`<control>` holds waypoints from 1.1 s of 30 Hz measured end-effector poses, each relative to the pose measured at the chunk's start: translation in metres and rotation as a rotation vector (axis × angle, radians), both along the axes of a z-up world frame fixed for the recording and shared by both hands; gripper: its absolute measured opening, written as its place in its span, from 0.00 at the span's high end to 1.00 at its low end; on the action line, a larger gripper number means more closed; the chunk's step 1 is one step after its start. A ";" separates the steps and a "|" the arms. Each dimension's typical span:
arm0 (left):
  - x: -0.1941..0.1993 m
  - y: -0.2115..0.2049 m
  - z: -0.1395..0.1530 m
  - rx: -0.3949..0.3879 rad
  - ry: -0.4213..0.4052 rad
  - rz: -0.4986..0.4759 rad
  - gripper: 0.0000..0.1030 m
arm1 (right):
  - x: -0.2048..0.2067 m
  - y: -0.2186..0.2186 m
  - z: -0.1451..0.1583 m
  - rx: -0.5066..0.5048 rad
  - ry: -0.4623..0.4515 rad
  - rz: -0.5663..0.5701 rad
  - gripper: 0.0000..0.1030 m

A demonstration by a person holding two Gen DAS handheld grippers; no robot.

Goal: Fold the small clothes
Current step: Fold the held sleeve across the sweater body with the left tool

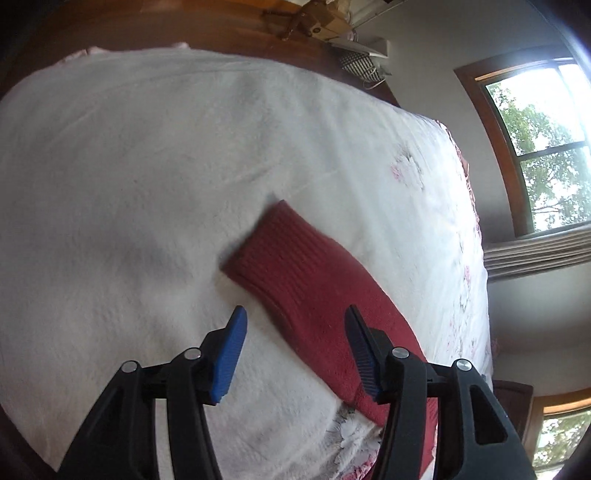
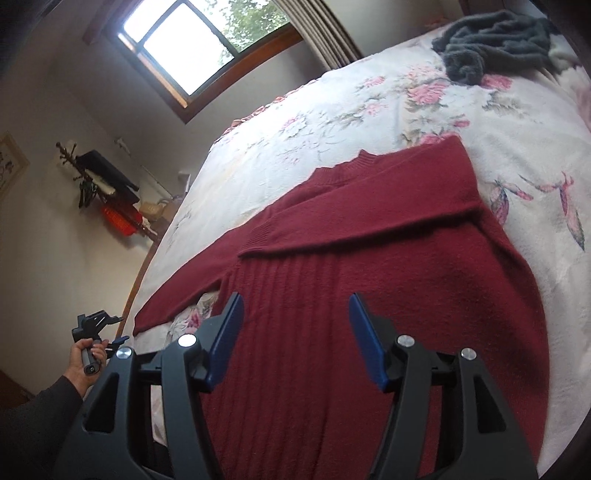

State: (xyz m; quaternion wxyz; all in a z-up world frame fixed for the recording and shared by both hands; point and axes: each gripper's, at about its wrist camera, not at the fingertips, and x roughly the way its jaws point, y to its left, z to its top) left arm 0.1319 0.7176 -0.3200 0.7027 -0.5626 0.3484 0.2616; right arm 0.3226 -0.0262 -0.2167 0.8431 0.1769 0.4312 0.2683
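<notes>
Sweater (image 2: 369, 258) hem is cut off below both claws, left (image 1: 295, 354) and right (image 2: 295, 339), each spread wide, grasping nothing.

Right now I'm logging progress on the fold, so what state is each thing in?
Red sweater: spread on the bed, one sleeve folded across the body, the other lying out to the side.
Left gripper: open, holding nothing.
Right gripper: open, above the sweater's ribbed hem.
Grey garment: crumpled in a heap, unfolded.
Floral bedspread: laid flat.
Curtain: drawn aside.
</notes>
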 end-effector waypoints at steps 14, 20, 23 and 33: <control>0.028 0.034 -0.022 -0.037 0.057 -0.023 0.76 | -0.012 0.026 0.042 -0.082 -0.037 0.028 0.42; 0.044 0.024 0.020 0.024 -0.012 -0.070 0.83 | -0.022 0.023 0.053 -0.094 -0.049 0.025 0.42; 0.063 -0.005 0.062 0.109 -0.077 -0.164 0.84 | -0.026 0.017 0.060 -0.092 -0.059 0.013 0.42; 0.177 -0.151 0.198 0.270 -0.346 -0.502 0.84 | -0.041 -0.024 0.072 -0.058 -0.063 -0.052 0.42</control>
